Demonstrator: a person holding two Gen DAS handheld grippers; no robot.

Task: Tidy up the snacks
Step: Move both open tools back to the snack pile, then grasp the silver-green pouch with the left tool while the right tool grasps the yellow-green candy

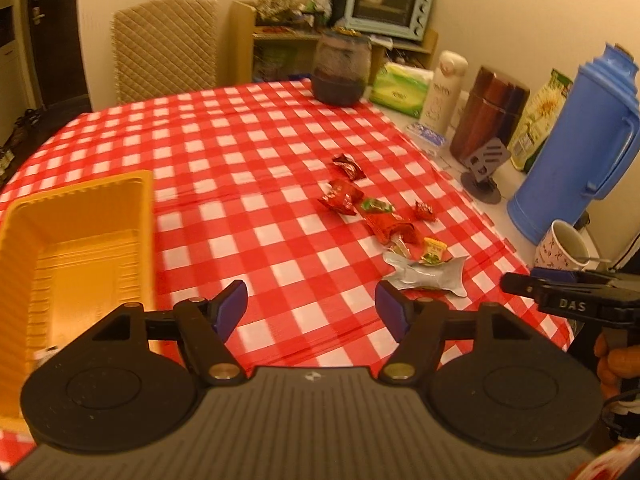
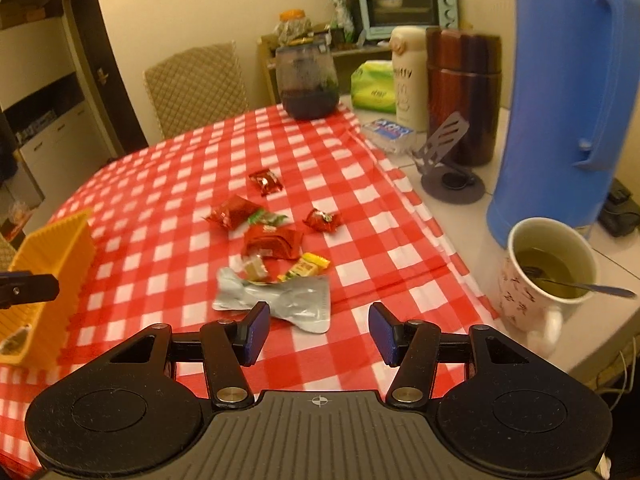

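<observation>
Both tongs, left (image 1: pixel 312 306) and right (image 2: pixel 318 330), gape empty before crinkled red, yellow and silver snacks (image 2: pixel 268 240).

Yellow tray (image 1: pixel 80 236), left of the left tongs (image 1: pixel 312 308): near end hidden behind the tongs' body, rim motion-blurred; in the right wrist view its left part (image 2: pixel 52 276) is cut by the frame edge. Blue thermos (image 2: pixel 560 100), right of the right tongs (image 2: pixel 318 330): top cut off. Wrapped snacks (image 1: pixel 376 216) ahead: printing too small to read. Right tongs (image 1: pixel 560 300) in the left wrist view: only partly visible, so their opening is unreadable there.
</observation>
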